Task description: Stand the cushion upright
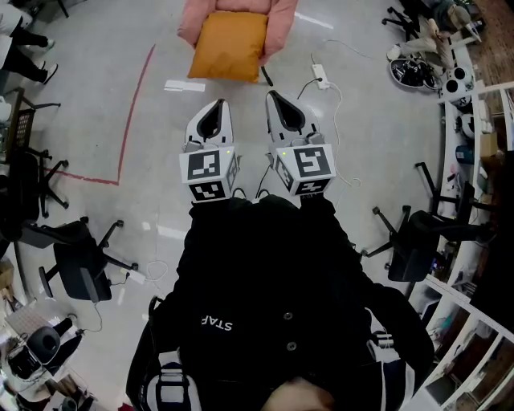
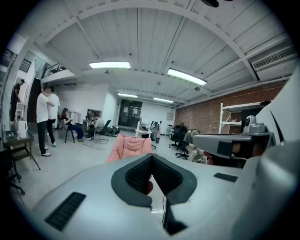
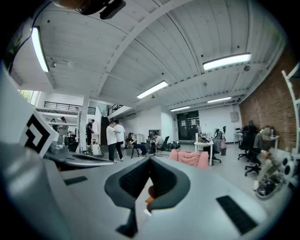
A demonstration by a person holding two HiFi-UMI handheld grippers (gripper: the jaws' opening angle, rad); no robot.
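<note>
An orange cushion (image 1: 229, 44) lies flat on the seat of a pink chair (image 1: 279, 22), not yet stood upright. The chair's far part is cut off by the top edge of the head view, and the cushion covers much of the part that shows. In the two gripper views the chair (image 2: 131, 146) appears as a low pink shape across the floor, its seat masked by the jaws. Only a sliver of orange peeks through the notch under the right gripper's tips, too small to call the cushion with certainty.

On the near side of the chair, and apart from it, the left gripper (image 1: 215, 106) and the right gripper (image 1: 274, 98) are held side by side, both aimed toward the chair. Each pair of fingers is pressed together with nothing pinched between them, and neither touches the cushion or the chair.

A white power strip (image 1: 320, 76) lies on the floor just right of the chair's front. A red tape line (image 1: 132, 104) runs well to the chair's left. People (image 3: 114, 139) stand far beyond the chair, small in the gripper views.
</note>
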